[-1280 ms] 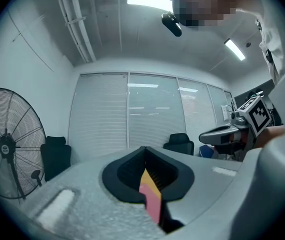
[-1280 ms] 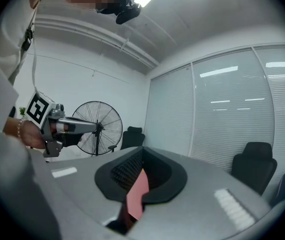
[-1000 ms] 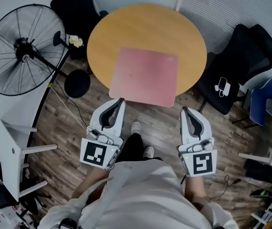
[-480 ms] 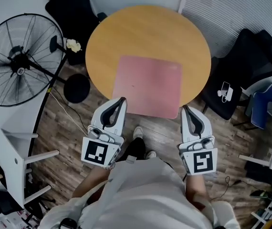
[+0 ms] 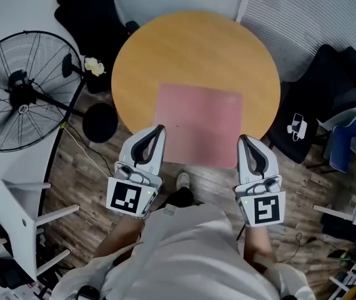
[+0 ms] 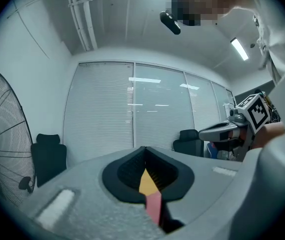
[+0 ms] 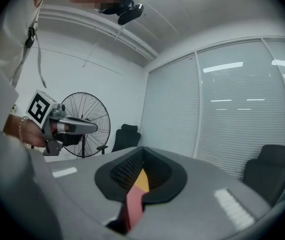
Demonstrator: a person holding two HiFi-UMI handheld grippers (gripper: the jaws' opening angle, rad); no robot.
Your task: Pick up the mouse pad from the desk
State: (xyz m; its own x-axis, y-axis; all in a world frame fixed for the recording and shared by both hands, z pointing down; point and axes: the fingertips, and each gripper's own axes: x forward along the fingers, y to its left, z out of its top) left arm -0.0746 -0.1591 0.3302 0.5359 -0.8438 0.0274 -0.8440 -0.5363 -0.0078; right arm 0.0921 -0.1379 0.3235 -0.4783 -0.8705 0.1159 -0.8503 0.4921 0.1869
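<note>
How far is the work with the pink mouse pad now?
Done: nothing yet; the mouse pad lies flat on the round table. In hand: the left gripper and right gripper, both shut, sit beside its near corners; no grip on it shows. Left: open the jaws, clamp the near edge and lift.

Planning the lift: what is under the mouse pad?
The round table lies under most of the mouse pad; its near edge overhangs the floor. Anything between them is covered.
</note>
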